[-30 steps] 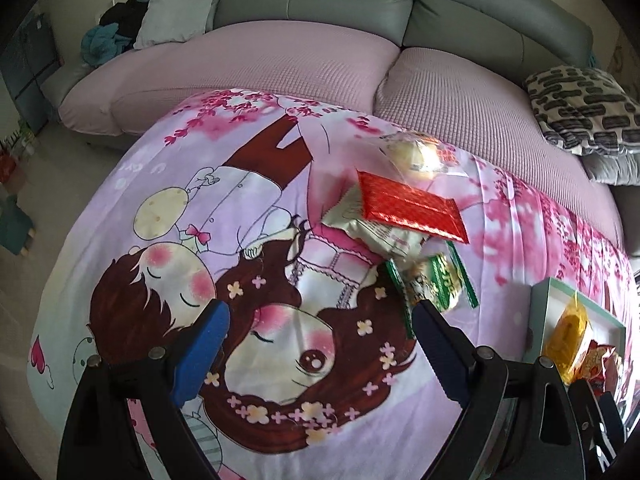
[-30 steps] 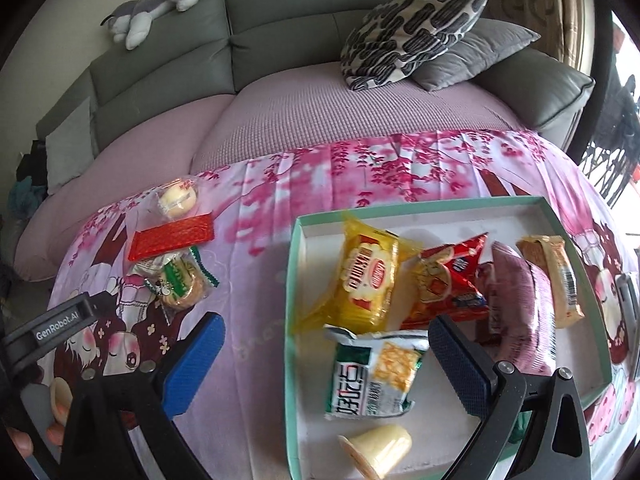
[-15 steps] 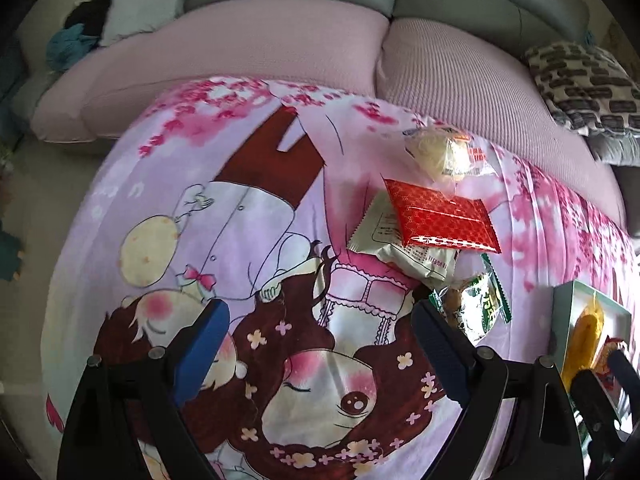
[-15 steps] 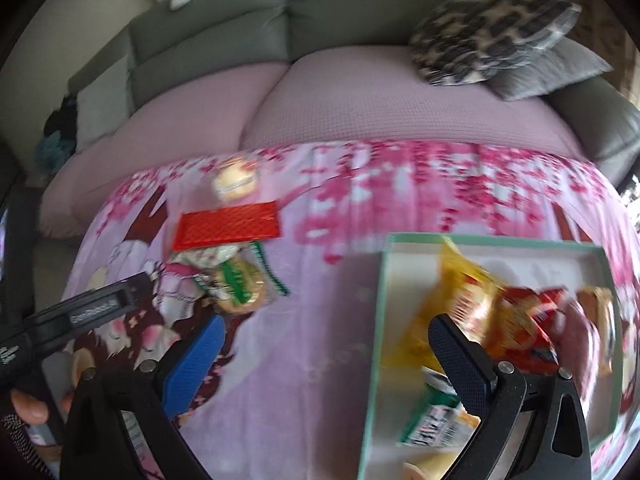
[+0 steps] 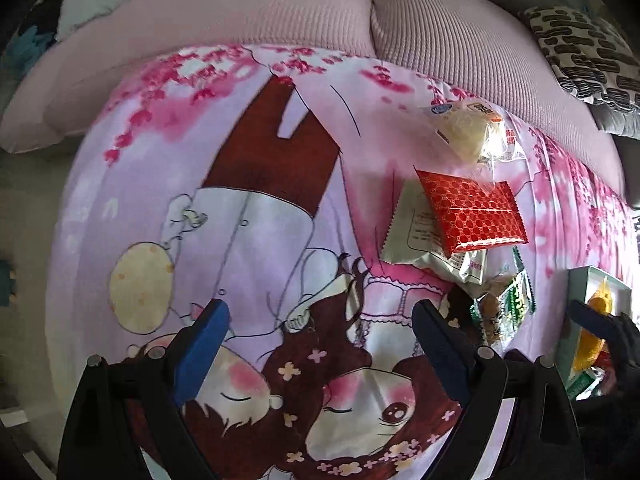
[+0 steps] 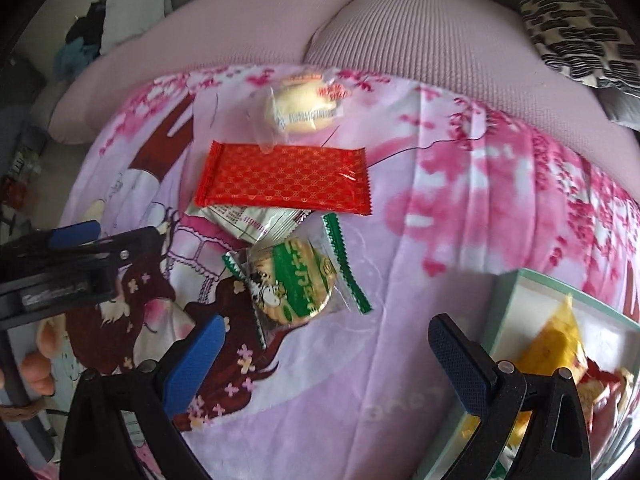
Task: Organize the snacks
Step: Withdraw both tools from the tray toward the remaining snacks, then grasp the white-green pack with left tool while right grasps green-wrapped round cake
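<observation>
The left gripper (image 5: 316,330) is hovering with fingers spread wide, empty; the right gripper (image 6: 324,338), equally spread and empty, is facing the green biscuit packet (image 6: 294,282) mid-surface; it should probably straddle the crinkly wrapper squarely; only its view is showing the tray (image 6: 502,300) interior near the right edge.

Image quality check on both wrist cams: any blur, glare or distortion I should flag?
Left wrist: strong fisheye bulge with dark corners; mild blur at the edges, glare on the red packet. Right wrist: same distortion; the box and its contents look smeared, the green-wrapped cookie stays sharp, and the red packet shows a small highlight.
</observation>
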Tool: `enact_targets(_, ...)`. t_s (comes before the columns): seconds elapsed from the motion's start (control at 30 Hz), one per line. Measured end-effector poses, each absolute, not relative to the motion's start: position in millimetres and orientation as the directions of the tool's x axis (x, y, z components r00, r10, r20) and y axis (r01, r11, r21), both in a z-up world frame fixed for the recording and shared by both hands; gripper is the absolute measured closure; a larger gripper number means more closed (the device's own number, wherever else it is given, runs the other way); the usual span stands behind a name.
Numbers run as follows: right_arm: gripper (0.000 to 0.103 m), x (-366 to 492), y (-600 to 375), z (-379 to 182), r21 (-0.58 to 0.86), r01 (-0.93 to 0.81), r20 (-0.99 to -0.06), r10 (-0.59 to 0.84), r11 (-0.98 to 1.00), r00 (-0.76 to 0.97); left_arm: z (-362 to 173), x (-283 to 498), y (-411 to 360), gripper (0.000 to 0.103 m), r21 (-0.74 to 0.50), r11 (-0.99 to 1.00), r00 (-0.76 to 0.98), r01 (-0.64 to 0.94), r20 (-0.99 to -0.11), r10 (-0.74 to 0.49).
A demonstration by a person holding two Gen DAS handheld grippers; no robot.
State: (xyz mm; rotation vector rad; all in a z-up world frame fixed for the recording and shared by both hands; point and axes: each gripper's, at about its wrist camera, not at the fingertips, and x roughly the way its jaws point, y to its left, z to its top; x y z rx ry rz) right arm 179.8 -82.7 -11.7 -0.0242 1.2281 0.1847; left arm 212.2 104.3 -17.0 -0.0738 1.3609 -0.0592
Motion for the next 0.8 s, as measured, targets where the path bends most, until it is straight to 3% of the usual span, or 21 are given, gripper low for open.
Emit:
enact_targets(0.53,0.001,205.1,-75.9,-50.2,0.022,-0.185,-0.955,0.075,0.983,0.287,-21.5,234.2,112.6,0.010,-0.059,0.998,0.177,0.029,-0.982,-0.063)
enact_targets(0.8,0.022,209.6,-100.4,-41.8,0.052,-0.129,-0.951,0.089,0.990,0.296,-17.4,238.6,106.2,0.010,-0.069,0.997,0.166,0.026,-0.983,-0.072)
